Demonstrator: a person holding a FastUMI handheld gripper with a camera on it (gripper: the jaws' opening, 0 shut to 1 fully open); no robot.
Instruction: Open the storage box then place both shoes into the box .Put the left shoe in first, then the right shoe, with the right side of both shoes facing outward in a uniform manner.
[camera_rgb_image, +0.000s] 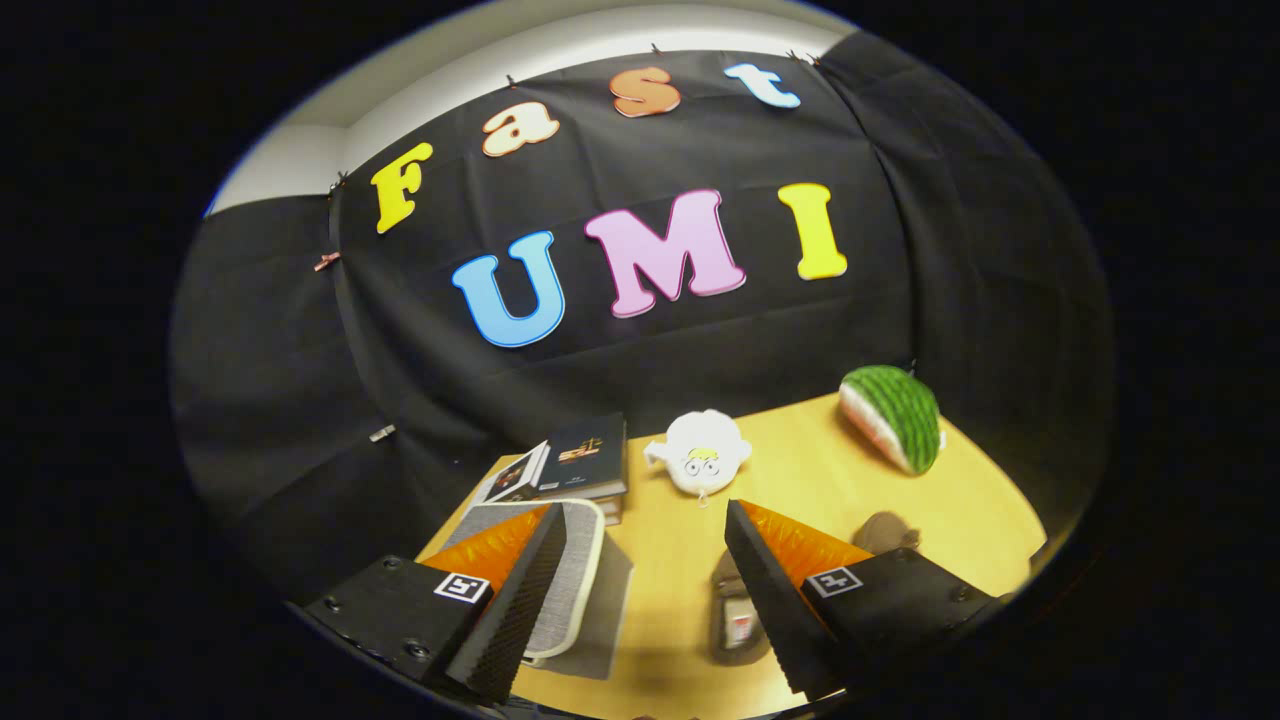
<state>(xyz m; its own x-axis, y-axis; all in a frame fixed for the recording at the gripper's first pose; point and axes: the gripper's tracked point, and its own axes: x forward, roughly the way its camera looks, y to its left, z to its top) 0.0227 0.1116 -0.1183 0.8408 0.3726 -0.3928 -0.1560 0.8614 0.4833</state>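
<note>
The tool (640, 590) hangs above the counter (820, 480) with its 2 fingers wide apart, gripping nothing. The grey storage box (585, 590), lid closed, sits near left; 1 shoe (738, 625) lies beside the right finger, another (885, 530) just beyond it.

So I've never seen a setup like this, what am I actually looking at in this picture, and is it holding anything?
This is the view from a camera riding on a handheld two-finger gripper, which a person carries; there is no robot arm. Its two fingers stand wide open at the bottom and hold nothing. Below them is a yellow table. On it lie a grey storage box by one finger, two shoes near the other, and beyond them some books, a white plush toy and a watermelon-slice toy.
</note>
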